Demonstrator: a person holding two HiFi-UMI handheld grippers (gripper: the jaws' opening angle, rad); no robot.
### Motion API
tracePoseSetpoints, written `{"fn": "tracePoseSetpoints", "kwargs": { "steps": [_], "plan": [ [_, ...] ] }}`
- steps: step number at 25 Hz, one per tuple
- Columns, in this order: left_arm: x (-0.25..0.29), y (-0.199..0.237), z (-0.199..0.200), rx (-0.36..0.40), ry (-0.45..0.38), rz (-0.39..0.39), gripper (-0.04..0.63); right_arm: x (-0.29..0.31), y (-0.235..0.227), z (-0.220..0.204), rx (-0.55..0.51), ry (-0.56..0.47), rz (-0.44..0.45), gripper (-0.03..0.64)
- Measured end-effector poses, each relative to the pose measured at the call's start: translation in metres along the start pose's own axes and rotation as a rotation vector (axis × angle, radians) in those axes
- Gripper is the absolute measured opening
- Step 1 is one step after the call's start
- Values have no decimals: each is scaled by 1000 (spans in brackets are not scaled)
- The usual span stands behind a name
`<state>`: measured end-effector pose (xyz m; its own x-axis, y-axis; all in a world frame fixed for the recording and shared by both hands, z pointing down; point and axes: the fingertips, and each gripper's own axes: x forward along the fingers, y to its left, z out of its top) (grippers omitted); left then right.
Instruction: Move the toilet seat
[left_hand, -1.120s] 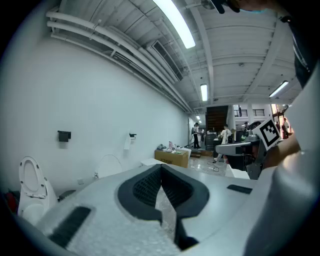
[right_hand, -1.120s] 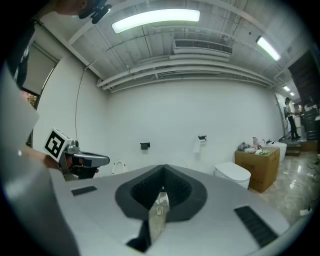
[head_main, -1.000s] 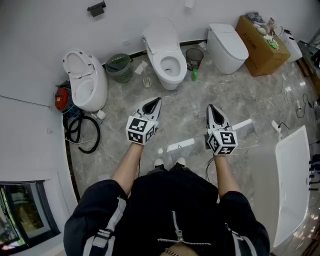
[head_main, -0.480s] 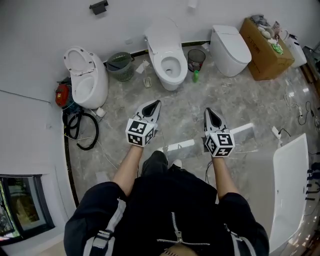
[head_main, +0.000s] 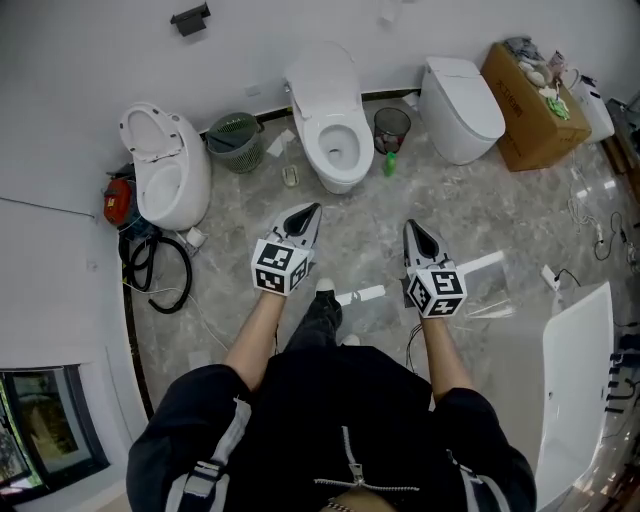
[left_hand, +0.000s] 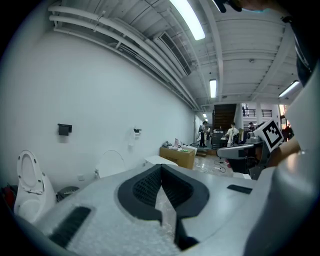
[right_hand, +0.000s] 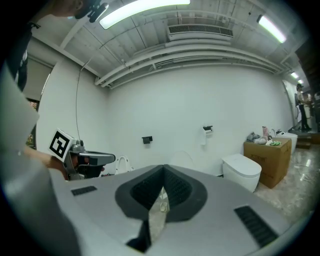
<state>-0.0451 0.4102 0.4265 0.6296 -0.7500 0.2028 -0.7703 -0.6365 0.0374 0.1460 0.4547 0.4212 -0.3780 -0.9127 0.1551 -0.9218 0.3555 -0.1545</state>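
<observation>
The left gripper (head_main: 309, 211) and right gripper (head_main: 411, 228) were held shut and empty, aimed toward the open toilet (head_main: 338, 150) at the floor's (head_main: 480, 200) far edge.

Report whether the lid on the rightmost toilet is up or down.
Down. In the head view the right toilet shows a smooth closed top with no bowl opening, unlike the middle toilet, whose bowl is exposed.

Wht mid toilet (head_main: 322, 90), green basket (head_main: 234, 142), poss. red canister (head_main: 117, 201)
</observation>
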Motion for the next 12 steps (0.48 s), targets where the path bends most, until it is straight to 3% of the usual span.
{"fn": "tracePoseSetpoints", "kwargs": {
  "steps": [12],
  "plan": [
    [115, 107, 22, 5, -1, -52, 6, 153, -36, 41, -27, 0, -33, 2]
  ]
}}
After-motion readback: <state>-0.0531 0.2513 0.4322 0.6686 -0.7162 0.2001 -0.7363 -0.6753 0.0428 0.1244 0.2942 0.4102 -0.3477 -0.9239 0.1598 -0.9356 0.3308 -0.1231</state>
